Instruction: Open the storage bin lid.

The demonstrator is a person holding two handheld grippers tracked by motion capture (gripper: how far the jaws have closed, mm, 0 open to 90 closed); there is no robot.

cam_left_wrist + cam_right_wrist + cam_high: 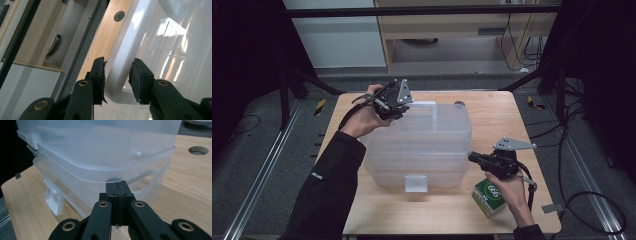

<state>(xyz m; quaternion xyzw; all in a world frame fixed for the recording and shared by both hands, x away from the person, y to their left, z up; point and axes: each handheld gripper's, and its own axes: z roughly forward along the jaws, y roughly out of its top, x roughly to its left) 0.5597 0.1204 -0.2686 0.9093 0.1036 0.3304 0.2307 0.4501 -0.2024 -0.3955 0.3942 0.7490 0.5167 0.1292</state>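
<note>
Tabletop (492, 112) of pale wood carries a clear plastic storage box (422, 145) at its centre, turned upside down as far as the stacked rims suggest, with a frosted latch (416, 183) on its side at 6 o'clock. From the box's centre, the left gripper (398, 111) sits at about 11 o'clock, at the far left corner, held in a hand (364, 117) whose dark sleeve (329, 185) comes up from the bottom edge. In the left gripper view, its fingers (137, 75) stand apart on either side of a white handle bar (122, 62) of the box; a narrow gap shows between each pad and the bar, so the bar lies between them without being pinched.

The right gripper (472, 158) is at about 4 o'clock from the box's centre, at the near right corner, its tip pointing toward the box wall. In the right gripper view, its fingers (122, 192) are pressed together with nothing between them, and their tip sits just under the curved rim of the box (100, 157), touching or nearly touching it; which one I cannot tell.

A small green and white carton (488, 197) rests on the tabletop at 5 o'clock from the box, just beside the right hand (507, 182). A round cable hole (198, 150) shows in the wood at 2 o'clock in the right gripper view.
</note>
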